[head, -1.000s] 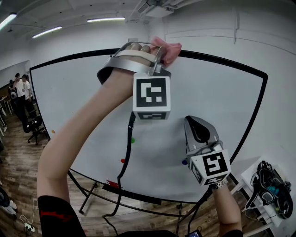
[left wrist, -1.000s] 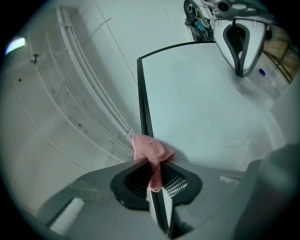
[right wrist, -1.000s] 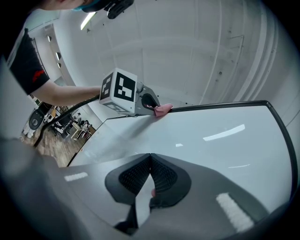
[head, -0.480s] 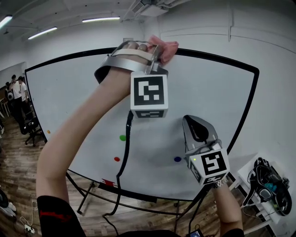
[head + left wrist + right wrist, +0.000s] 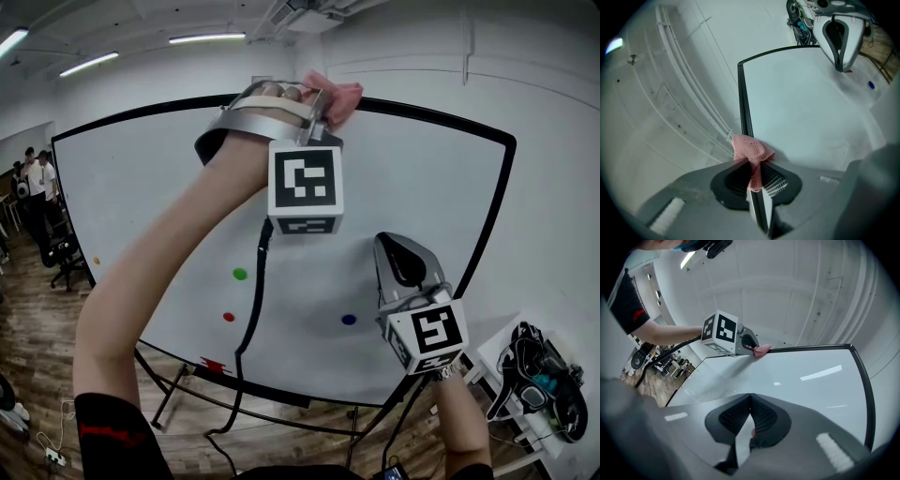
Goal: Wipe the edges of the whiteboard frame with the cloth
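Observation:
A large whiteboard (image 5: 169, 216) with a thin black frame (image 5: 431, 116) fills the head view. My left gripper (image 5: 314, 117) is raised to the frame's top edge and is shut on a pink cloth (image 5: 336, 96), which presses against the frame. In the left gripper view the pink cloth (image 5: 751, 151) bunches out of the closed jaws right on the black frame (image 5: 743, 98). My right gripper (image 5: 401, 258) is lower, in front of the board's right part, shut with nothing in it. From the right gripper view the cloth (image 5: 761, 350) shows at the top edge.
Coloured magnets sit on the board: green (image 5: 240, 274), red (image 5: 228, 317) and blue (image 5: 349, 320). The board stands on a black stand (image 5: 178, 389) over wooden flooring. A white table (image 5: 553, 441) with gear is at lower right. People and chairs (image 5: 42, 202) are far left.
The left gripper stays at the top edge with the cloth. The board has shifted left in the head view, so the cloth sits a little further right along the frame.

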### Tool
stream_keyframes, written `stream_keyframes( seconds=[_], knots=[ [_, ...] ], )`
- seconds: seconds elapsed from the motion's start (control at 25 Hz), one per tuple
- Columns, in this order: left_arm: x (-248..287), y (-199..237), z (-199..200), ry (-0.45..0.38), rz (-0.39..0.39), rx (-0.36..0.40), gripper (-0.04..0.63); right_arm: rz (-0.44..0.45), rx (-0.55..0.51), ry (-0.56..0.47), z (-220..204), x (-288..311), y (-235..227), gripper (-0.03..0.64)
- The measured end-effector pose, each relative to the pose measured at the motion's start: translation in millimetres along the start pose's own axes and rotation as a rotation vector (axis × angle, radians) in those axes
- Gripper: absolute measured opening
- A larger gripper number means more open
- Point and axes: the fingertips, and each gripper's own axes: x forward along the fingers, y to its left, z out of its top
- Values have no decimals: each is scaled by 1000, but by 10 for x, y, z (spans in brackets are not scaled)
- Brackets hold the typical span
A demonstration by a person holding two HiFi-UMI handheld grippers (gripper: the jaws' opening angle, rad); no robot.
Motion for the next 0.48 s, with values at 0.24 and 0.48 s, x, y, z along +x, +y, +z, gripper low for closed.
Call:
stream_keyframes(
  seconds=[0.24,0.48],
  knots=[
    [80,9,276,2,-4,11,44,1,13,-4,-85,-137,-228,2],
    [95,41,416,9,-6,11,44,1,15,-3,-113,-263,-348,2]
  ],
)
